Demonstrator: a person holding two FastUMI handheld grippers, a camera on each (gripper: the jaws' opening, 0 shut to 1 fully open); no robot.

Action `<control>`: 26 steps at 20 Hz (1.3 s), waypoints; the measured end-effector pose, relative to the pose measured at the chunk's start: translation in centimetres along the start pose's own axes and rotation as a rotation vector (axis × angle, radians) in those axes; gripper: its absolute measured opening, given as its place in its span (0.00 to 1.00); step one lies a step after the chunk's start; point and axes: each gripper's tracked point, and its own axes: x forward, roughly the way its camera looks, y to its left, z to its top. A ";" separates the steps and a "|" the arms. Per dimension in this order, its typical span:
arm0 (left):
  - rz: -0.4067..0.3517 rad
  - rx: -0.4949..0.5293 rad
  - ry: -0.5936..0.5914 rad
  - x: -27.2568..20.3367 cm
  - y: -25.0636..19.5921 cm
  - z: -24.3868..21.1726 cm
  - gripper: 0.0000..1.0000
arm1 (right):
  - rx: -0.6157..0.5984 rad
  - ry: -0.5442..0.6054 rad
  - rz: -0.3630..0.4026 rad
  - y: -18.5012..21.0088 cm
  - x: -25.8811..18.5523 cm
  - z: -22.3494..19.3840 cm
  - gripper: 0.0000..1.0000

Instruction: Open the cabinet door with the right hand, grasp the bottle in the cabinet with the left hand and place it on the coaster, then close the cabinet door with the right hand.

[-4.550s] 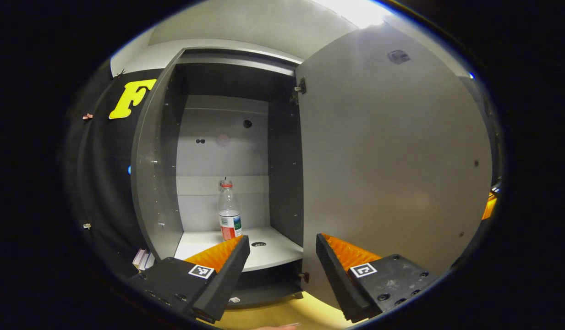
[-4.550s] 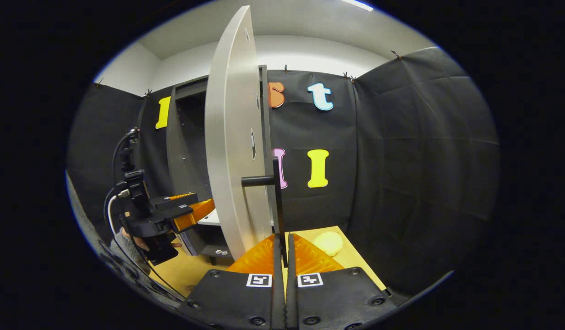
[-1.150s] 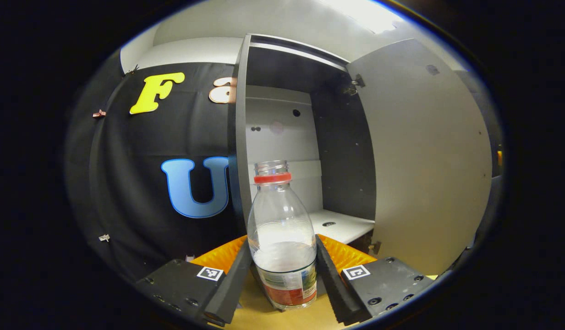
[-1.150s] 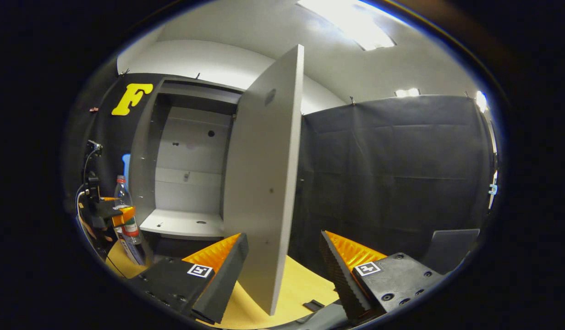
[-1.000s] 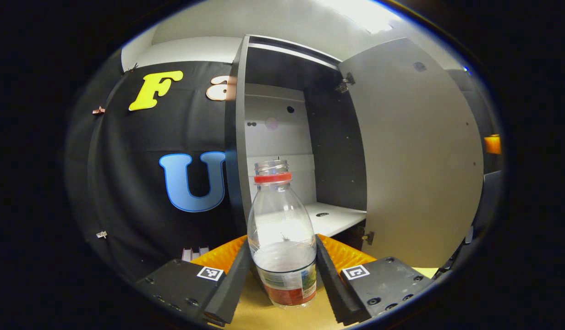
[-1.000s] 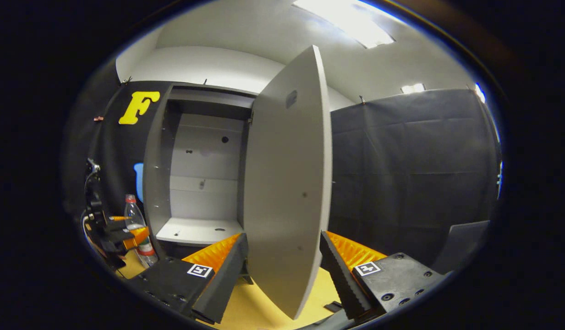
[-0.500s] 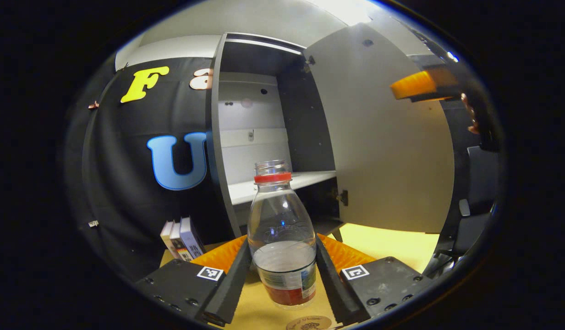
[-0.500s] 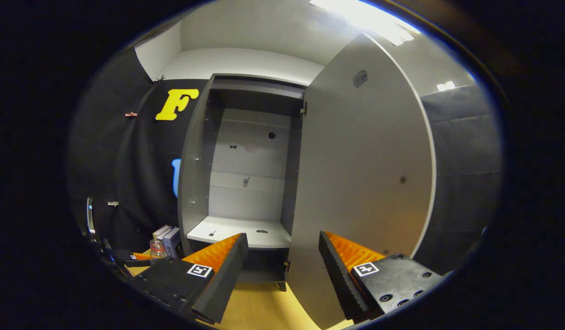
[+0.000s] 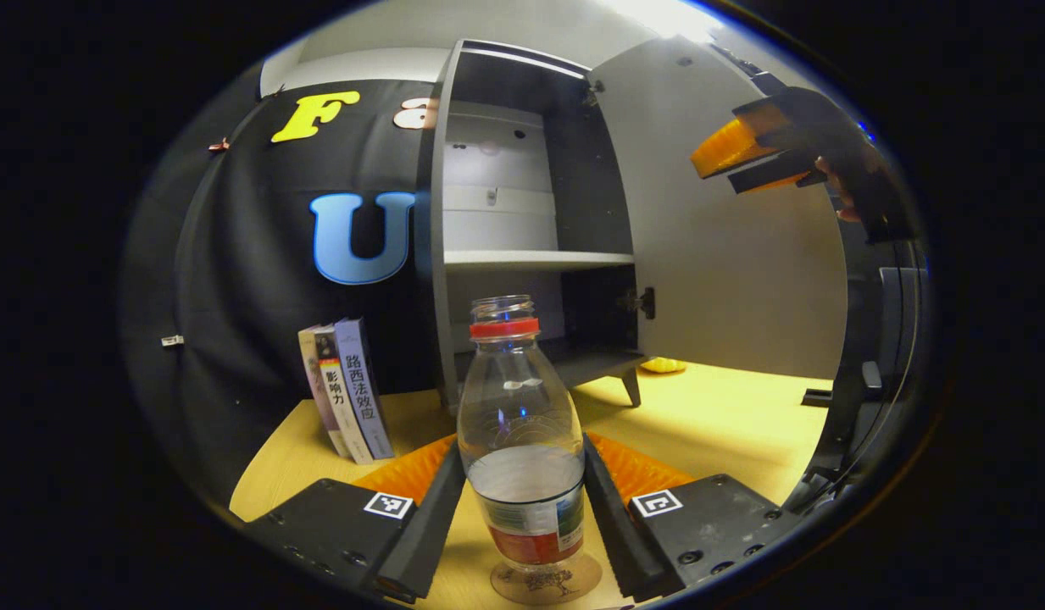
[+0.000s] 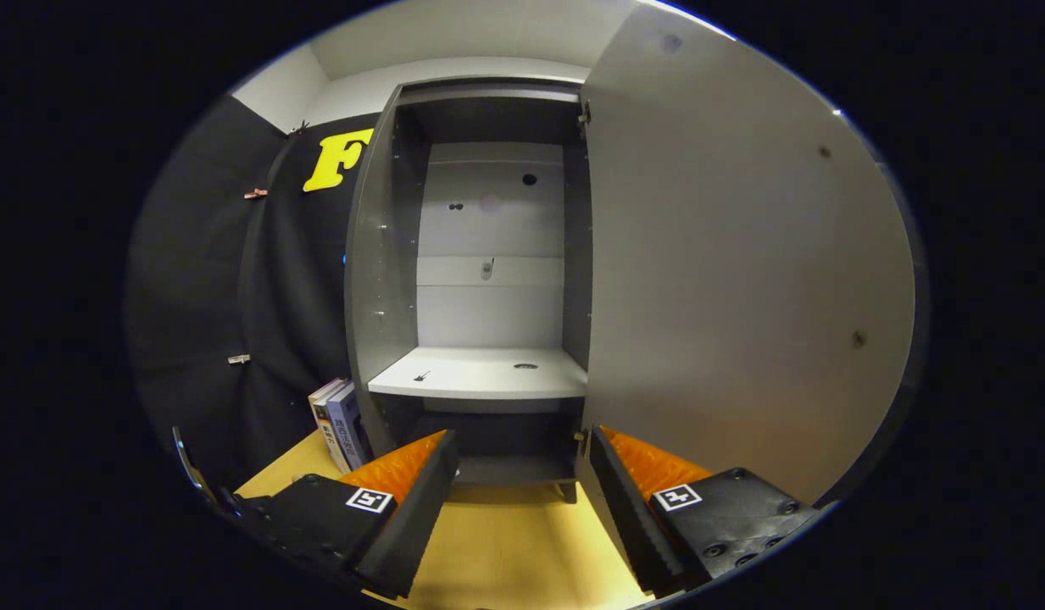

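The left gripper [image 9: 522, 508] pinches the upright clear plastic bottle with red neck ring [image 9: 520, 440] directly over the round wooden coaster [image 9: 545, 582], while the spread right gripper [image 10: 518, 500] faces the open grey cabinet door [image 10: 725, 280]

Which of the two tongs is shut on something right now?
The left tongs, clamped on the bottle over the coaster; the right tongs gape empty.

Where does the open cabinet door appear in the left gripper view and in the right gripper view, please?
Left gripper view: the cabinet door stands upper right, behind the bottle, with the right gripper in front of it.
Right gripper view: the door takes up the right half, swung open beside the cabinet's inside.
Shared landmark: the cabinet shelf, just left of the door.
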 end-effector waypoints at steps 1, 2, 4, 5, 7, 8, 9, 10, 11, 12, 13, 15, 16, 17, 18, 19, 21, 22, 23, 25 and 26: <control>0.004 -0.002 0.010 0.0 0.0 -0.9 0.79 | 0.005 0.017 0.011 0.4 0.2 -0.8 0.96; 0.005 -0.003 0.015 0.0 0.0 -1.6 0.79 | 0.000 0.033 0.022 0.6 0.4 -1.4 0.96; 0.004 -0.017 0.031 -0.4 -0.4 -2.7 0.79 | -0.018 0.049 0.035 0.9 0.5 -2.1 0.95; 0.005 -0.024 0.034 -0.6 -0.5 -3.0 0.79 | -0.026 0.050 0.040 1.1 0.4 -2.2 0.96; 0.002 -0.017 0.017 -1.1 -0.9 -2.9 0.79 | -0.046 0.054 0.043 1.1 0.5 -2.4 0.95; 0.002 -0.009 0.012 -1.3 -1.1 -2.8 0.79 | -0.054 0.057 0.043 1.2 0.5 -2.5 0.95; -0.002 0.000 0.012 -1.4 -1.3 -3.0 0.79 | -0.057 0.058 0.045 1.1 0.5 -2.5 0.95; -0.011 0.011 0.018 -1.5 -1.5 -3.0 0.80 | -0.055 0.061 0.045 1.2 0.5 -2.5 0.95; -0.029 0.016 0.028 -1.5 -1.8 -3.1 0.80 | -0.052 0.063 0.043 1.1 0.4 -2.5 0.95; -0.041 0.016 0.042 -1.5 -2.0 -3.4 0.81 | -0.048 0.066 0.042 1.1 0.5 -2.6 0.95; -0.035 0.012 0.047 -1.7 -1.8 -3.3 0.81 | -0.043 0.070 0.040 1.1 0.5 -2.7 0.95; -0.005 -0.008 0.031 -1.7 -1.0 -2.9 0.82 | -0.039 0.077 0.041 1.3 0.5 -2.9 0.95; 0.013 -0.022 0.021 -1.6 -0.6 -2.7 0.90 | -0.043 0.078 0.042 1.4 0.5 -2.9 0.95; 0.016 -0.039 0.019 -1.6 -0.4 -2.7 0.90 | -0.050 0.076 0.043 1.5 0.4 -2.8 0.95; 0.014 -0.055 0.016 -1.6 -0.3 -2.5 0.93 | -0.058 0.074 0.042 1.5 0.4 -2.7 0.95; 0.020 -0.065 0.002 -1.8 -0.2 -2.1 0.93 | -0.065 0.073 0.042 1.6 0.3 -2.6 0.95; 0.026 -0.072 -0.034 -2.1 -0.2 -0.8 0.93 | -0.068 0.075 0.043 1.8 0.2 -2.6 0.95; 0.020 -0.073 -0.049 -2.2 -0.4 -0.2 0.93 | -0.064 0.078 0.043 1.9 0.2 -2.6 0.95; 0.008 -0.074 -0.063 -2.1 -0.7 0.2 0.93 | -0.060 0.080 0.043 1.9 0.1 -2.4 0.95; -0.023 -0.067 -0.043 -1.7 -1.3 -0.4 0.93 | -0.054 0.073 0.039 2.1 0.1 -1.9 0.95; -0.025 -0.057 -0.023 -1.6 -1.3 -0.9 0.93 | -0.059 0.065 0.035 2.1 0.1 -1.7 0.95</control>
